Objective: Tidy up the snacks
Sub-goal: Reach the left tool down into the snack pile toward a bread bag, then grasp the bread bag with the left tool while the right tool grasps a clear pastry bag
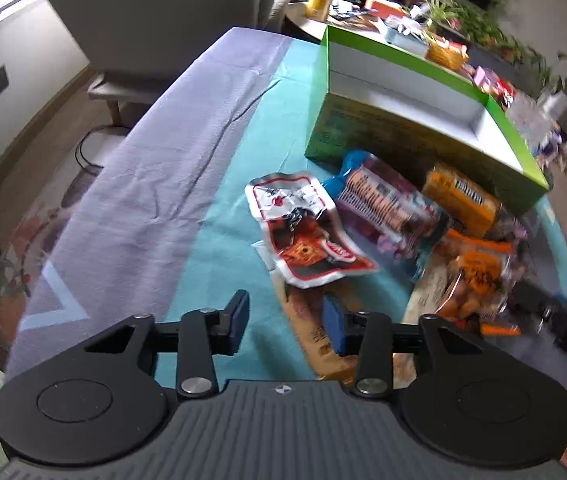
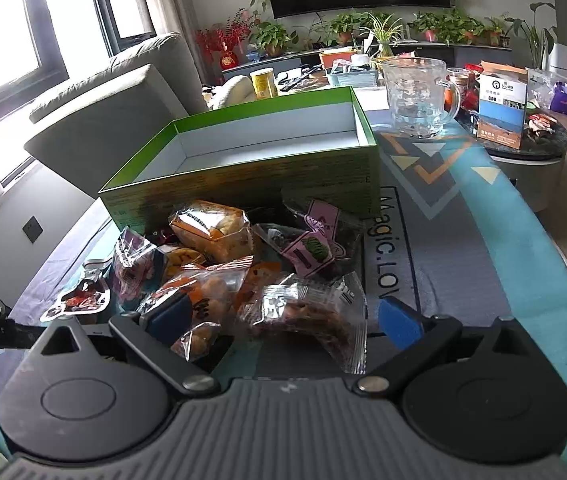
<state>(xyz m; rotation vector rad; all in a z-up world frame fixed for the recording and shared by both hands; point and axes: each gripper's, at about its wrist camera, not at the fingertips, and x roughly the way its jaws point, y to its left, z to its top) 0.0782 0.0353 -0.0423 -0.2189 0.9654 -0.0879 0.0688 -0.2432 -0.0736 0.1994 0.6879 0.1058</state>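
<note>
A pile of snack packets (image 2: 243, 264) lies on a cloth-covered tabletop (image 1: 155, 168), touching the near wall of an open green box (image 2: 243, 184) with a white inside. The left gripper (image 1: 287, 320) hovers with jaws partly open, holding nothing, above a tan packet (image 1: 319, 344) at the pile's near edge. The right gripper (image 2: 283, 316) is spread wide around a clear packet of dark snacks (image 2: 307, 312). Only the left view shows a red-and-white pouch (image 1: 303, 232) in full. Only the right view shows a glass mug (image 2: 419, 96) beyond the box.
</note>
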